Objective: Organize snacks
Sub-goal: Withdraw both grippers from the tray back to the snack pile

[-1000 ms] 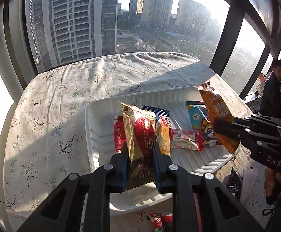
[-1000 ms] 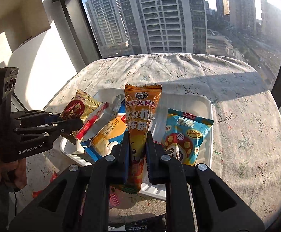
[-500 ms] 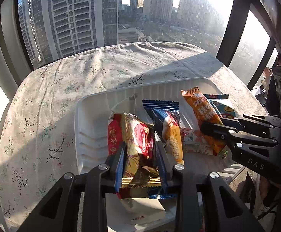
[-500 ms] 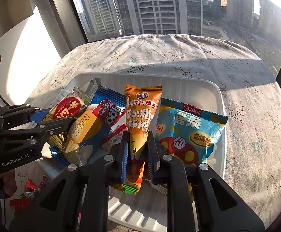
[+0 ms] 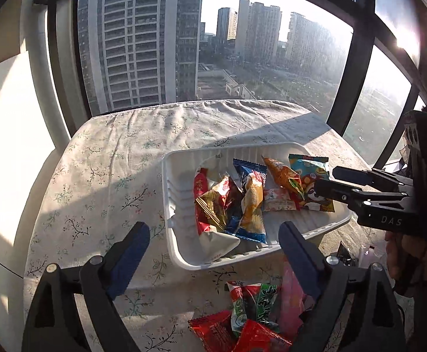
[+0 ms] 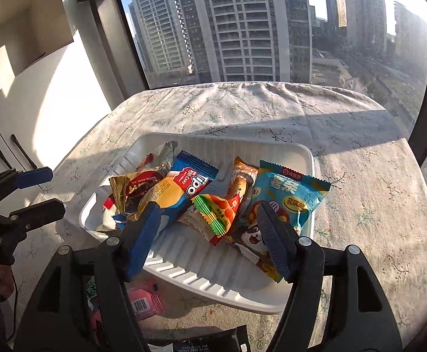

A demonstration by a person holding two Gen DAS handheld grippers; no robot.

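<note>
Left wrist view, left to right: left hand-held gripper [image 5: 213, 234] jaws opening, spread wide, nothing between the pads; it hangs over the near edge of the white tray [image 5: 172, 205]; tray sits on the floral-cloth worktop [image 5: 101, 176] by the window [image 5: 242, 44]. Snacks in the tray: red packet [image 5: 200, 184] at the left end; gold-and-red packet [image 5: 213, 202] just beside it; blue roll-cake packet [image 5: 250, 205] near the middle, overlapping its neighbours; orange stick packet [image 5: 280, 174] tilted; light-blue crisp bag [image 5: 310, 170] at the right end. Loose pile of red and green packets [image 5: 248, 316] lies on the cloth in front of the tray, outside it.

Right wrist view, left to right: the left tool enters at the left edge, jaws apart; right hand-held gripper [image 6: 210, 234] jaws opening, moderately wide; pads grip nothing; the orange stick packet's striped end and the crisp bag [image 6: 289, 193] lie in the tray beyond the pads, seen in the gap. A pink packet [image 6: 146, 302] and a dark wrapper [image 6: 207, 341] lie on the cloth at the near edge, outside the tray. A person's hand [image 5: 401, 252] holds the right tool.
</note>
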